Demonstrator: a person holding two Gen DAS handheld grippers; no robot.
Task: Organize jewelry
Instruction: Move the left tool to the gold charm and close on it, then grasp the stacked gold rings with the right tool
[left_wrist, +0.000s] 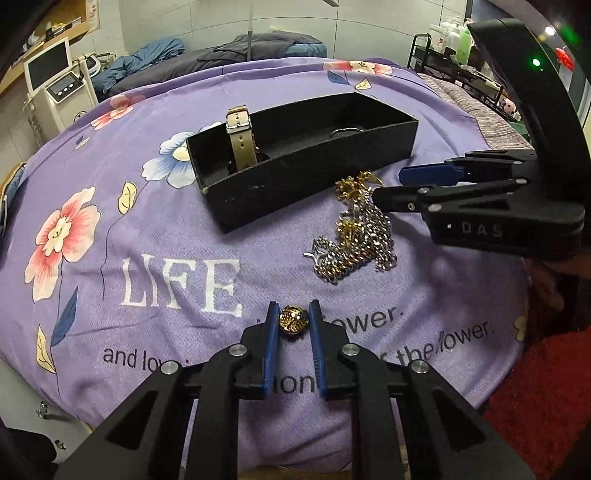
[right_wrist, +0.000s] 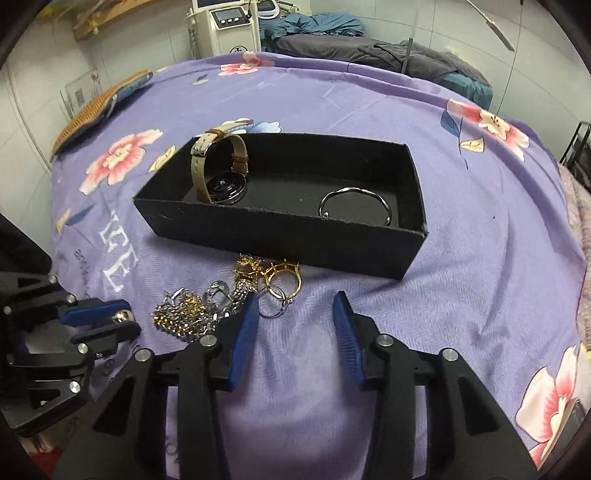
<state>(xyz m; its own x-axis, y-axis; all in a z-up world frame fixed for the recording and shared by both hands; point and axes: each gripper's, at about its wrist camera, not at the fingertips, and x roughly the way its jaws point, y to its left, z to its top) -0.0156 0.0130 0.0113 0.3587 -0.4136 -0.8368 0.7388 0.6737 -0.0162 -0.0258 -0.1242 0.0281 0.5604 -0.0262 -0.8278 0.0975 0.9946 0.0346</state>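
Bare sheet (right_wrist: 461, 295) right of chain pile (right_wrist: 192, 314); black box (right_wrist: 295, 240) blocks just behind, touching pile.

The purple bedsheet (left_wrist: 155, 229) carries the large white word "LIFE" (left_wrist: 181, 284), just ahead of the left gripper's (left_wrist: 293, 317) jaws and a little to their left. Under these jaws run black printed lines: "and lo", then "ower." and "the flower.", the rest hidden by the fingers. The body of the right gripper (left_wrist: 391, 186) has raised letters "DAS" (left_wrist: 482, 229), behind its jaws.
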